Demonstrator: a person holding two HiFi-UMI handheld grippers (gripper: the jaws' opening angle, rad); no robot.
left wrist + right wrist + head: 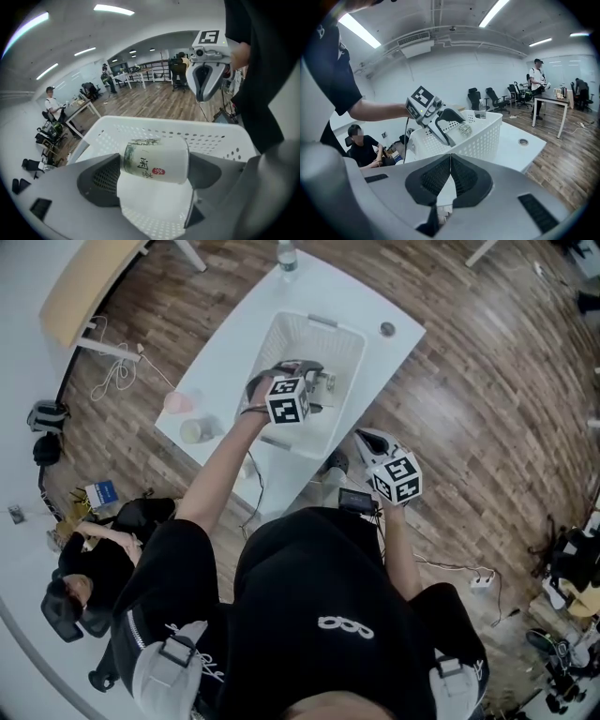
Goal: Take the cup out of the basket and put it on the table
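Cup (157, 161) sideways in jaws of left tool (154, 171), arm (214, 474) outstretched over basket (225, 136).

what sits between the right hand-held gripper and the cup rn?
Right gripper view: a strip of white table, then the basket, its perforated near wall. The cup is clamped in the left hand-held gripper at the basket.

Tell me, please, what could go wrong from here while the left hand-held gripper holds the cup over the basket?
1. The cup lies sideways in the left hand-held gripper, apparently pinched end to end. It may crumple or slip down into the basket.
2. It must be turned upright before it meets the table, or it will likely roll.
3. A pink cup and a pale cup stand beside the basket; a set-down there could knock them.
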